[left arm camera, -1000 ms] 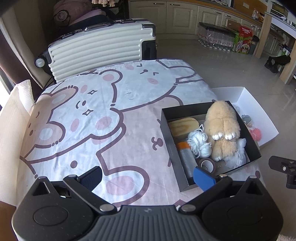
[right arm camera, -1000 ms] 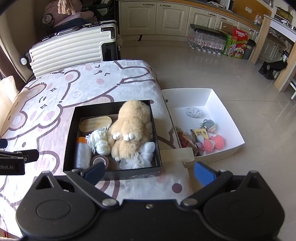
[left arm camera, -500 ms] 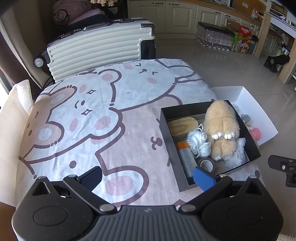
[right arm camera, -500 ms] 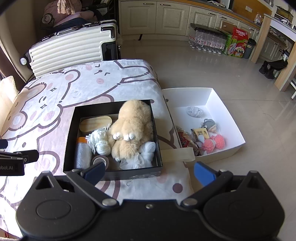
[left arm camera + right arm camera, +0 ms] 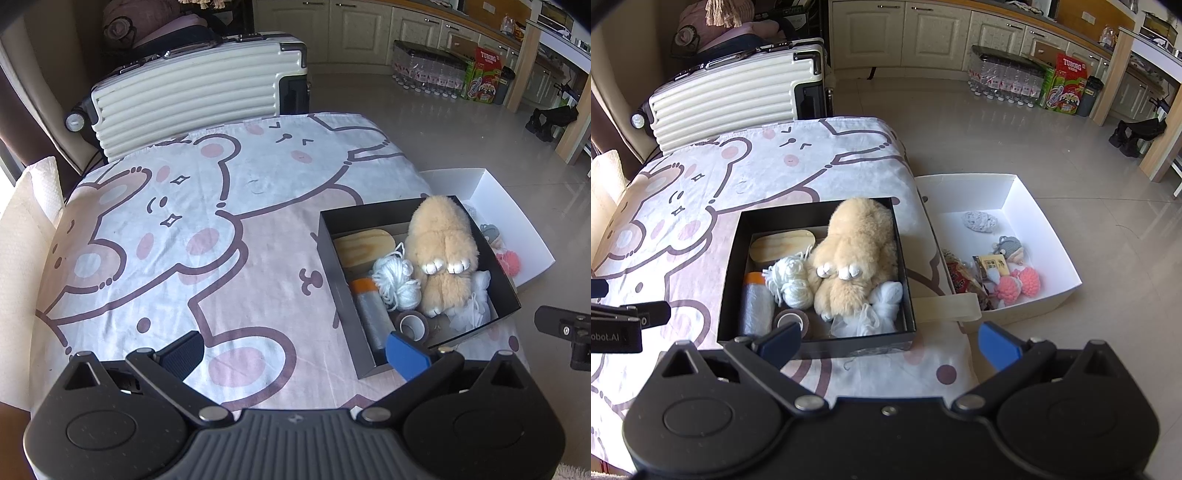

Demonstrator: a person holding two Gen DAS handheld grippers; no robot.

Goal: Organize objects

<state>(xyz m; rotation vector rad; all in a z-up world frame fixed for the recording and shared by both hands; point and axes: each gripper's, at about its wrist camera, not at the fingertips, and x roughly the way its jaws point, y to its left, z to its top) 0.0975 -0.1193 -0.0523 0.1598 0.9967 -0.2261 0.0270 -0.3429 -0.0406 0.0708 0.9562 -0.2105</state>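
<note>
The left tool is spread wide and grasps nothing, held above the cartoon-bear cloth that covers the counter. The black box lies ahead and to its right, with the blue fingertip overlapping the box's near corner in this view; whether it touches the box cannot be told.

The right tool is likewise released and empty. It sits just behind the near wall of the black box, its left pad in front of that wall and its right pad over the gap toward the white box, which stands just beside the counter's edge.

Inside the black box, the tan plush rabbit lies on its back, paws up, beside a ball of white yarn, a wooden oval piece, an orange-capped grey tube, a tape roll and white mesh fabric.

The white box holds a grey knitted piece, a small grey doll, a pink knitted toy and packets partly hidden by its near wall. In the left view the black box and rabbit hide most of it. A white ribbed suitcase stands behind the counter.
</note>
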